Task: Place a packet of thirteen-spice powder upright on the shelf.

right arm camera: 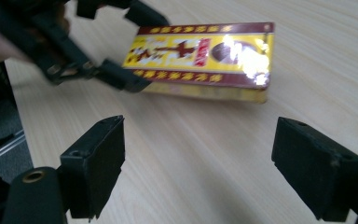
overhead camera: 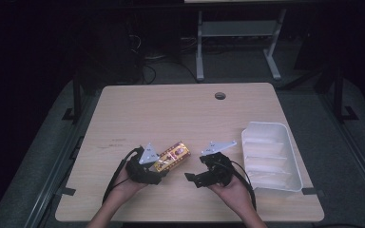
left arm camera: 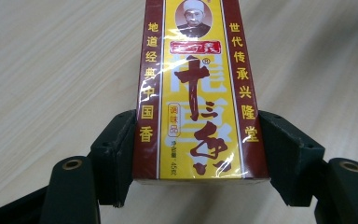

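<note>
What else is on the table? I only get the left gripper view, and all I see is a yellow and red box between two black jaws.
Observer: A white plastic tray sits near the right edge of the table, well apart from your seasoning box.
Operator: Is anything in it?
Observer: Nothing that I can see, just ridges across its bottom.
Operator: Where's my other gripper?
Observer: The right gripper is held between the box and the tray, pointing at the box, jaws wide open with nothing between them.
</note>
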Demonstrator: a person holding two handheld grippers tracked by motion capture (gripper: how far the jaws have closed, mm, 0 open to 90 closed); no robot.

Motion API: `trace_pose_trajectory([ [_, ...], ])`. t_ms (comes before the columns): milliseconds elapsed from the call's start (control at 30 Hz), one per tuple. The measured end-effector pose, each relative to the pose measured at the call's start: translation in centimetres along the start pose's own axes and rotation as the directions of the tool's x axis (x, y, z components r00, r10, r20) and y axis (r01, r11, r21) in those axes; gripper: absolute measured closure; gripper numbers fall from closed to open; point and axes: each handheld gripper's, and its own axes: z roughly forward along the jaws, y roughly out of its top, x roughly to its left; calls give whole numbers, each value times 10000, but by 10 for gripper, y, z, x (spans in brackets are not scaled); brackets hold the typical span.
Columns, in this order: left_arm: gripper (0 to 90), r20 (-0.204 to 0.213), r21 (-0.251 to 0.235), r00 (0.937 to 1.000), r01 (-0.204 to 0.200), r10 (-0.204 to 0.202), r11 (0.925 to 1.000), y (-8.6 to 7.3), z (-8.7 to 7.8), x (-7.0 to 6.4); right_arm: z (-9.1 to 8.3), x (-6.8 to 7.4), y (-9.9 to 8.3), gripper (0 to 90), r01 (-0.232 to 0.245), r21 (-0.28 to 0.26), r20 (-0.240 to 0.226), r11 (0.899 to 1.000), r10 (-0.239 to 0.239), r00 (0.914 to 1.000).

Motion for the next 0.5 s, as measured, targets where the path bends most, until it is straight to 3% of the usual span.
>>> trace_pose_trajectory([
  [333, 325, -63, -510, 9993, -363, 360, 9980, -10, -21, -22, 14, -6, 10, 213, -600, 56, -368, 9982, 602, 9975],
  [500, 325, -130, -763, 9984, -567, 558, 9955, -8, -26, -30, 20, -10, 11, 217, -1159, 40, -673, 9933, 1159, 9910],
])
